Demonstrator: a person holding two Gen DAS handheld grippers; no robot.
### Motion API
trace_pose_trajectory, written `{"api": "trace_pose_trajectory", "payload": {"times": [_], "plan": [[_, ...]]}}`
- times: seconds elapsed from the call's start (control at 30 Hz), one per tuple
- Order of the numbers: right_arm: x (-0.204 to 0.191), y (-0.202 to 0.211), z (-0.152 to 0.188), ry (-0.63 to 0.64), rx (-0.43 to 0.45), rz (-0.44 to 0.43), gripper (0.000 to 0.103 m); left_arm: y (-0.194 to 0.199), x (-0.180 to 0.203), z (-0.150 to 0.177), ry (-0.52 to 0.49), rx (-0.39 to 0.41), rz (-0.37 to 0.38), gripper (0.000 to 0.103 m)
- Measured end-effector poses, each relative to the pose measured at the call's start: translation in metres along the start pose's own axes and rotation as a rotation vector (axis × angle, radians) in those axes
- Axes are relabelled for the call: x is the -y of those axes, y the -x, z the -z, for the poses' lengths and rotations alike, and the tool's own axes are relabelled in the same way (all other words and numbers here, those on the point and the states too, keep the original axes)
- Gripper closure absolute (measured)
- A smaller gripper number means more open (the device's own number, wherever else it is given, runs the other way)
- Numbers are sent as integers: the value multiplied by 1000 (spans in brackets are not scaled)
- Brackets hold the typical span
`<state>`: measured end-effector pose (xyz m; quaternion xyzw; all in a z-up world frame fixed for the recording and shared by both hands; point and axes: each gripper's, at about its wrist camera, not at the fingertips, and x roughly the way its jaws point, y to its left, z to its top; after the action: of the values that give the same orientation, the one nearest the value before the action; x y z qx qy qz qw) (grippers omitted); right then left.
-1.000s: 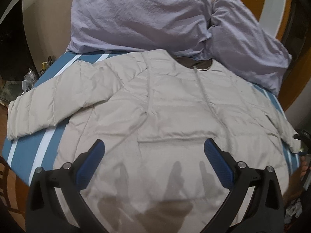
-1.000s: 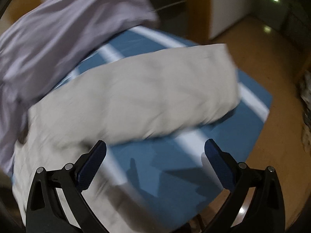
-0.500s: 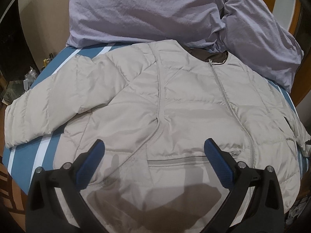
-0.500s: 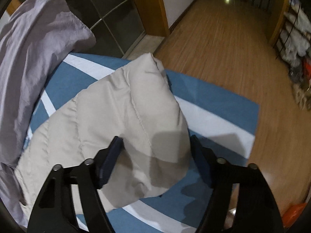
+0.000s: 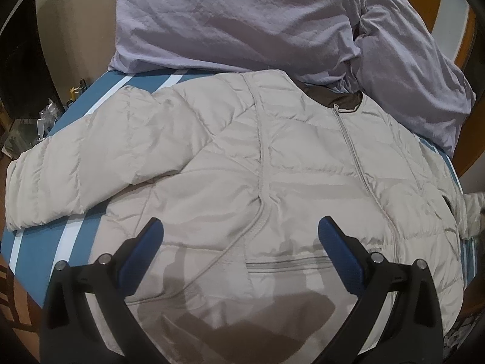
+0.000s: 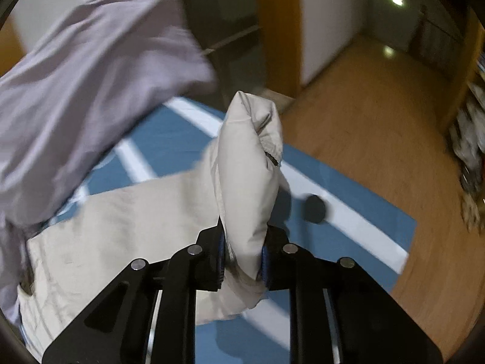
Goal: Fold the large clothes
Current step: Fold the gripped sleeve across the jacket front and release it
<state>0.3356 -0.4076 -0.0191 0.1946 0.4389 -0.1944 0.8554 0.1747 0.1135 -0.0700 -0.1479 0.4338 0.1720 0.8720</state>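
A beige quilted puffer jacket (image 5: 272, 166) lies front up, zipped, on a blue bed with white stripes (image 5: 39, 251). Its one sleeve (image 5: 75, 170) stretches out to the left. My left gripper (image 5: 239, 242) is open and empty, hovering above the jacket's lower front near a pocket zip. My right gripper (image 6: 242, 257) is shut on the jacket's other sleeve (image 6: 248, 163), which is lifted off the bed with its cuff pointing up. The jacket body (image 6: 121, 227) spreads to the left in the right wrist view.
Two lilac pillows (image 5: 242, 21) lie at the head of the bed behind the collar; one shows in the right wrist view (image 6: 85, 91). Wooden floor (image 6: 379, 127) lies beyond the bed corner. Small clutter (image 5: 45, 115) sits beside the bed on the left.
My right gripper has closed on the sleeve and raised it off the bed. My left gripper has stayed open and shifted slightly over the jacket front.
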Motion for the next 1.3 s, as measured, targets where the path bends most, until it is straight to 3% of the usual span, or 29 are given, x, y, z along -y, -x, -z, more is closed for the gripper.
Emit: {"api": "trace_pose_trajectory", "payload": {"times": [0.17,0.37,0.67,0.97,1.17,1.23,1.3], "plan": [[-82,9,17,143,-29,-120,84,6,-10,-1,26,15,5,2],[-194,8,73,357,-119,-274,85,15,-30,0,69,35,-5,2],[-290,11,160,557,-256,-397,85,22,-62,9,137,52,-45,2],[-346,38,208,610,-325,-563,85,29,-86,15,199,68,-67,2],[-358,15,244,700,-381,-509,81,30,-99,17,239,67,-77,2],[-360,17,247,723,-382,-518,73,29,-104,17,252,65,-84,2],[-360,25,243,726,-379,-550,52,30,-111,18,264,69,-98,2]]}}
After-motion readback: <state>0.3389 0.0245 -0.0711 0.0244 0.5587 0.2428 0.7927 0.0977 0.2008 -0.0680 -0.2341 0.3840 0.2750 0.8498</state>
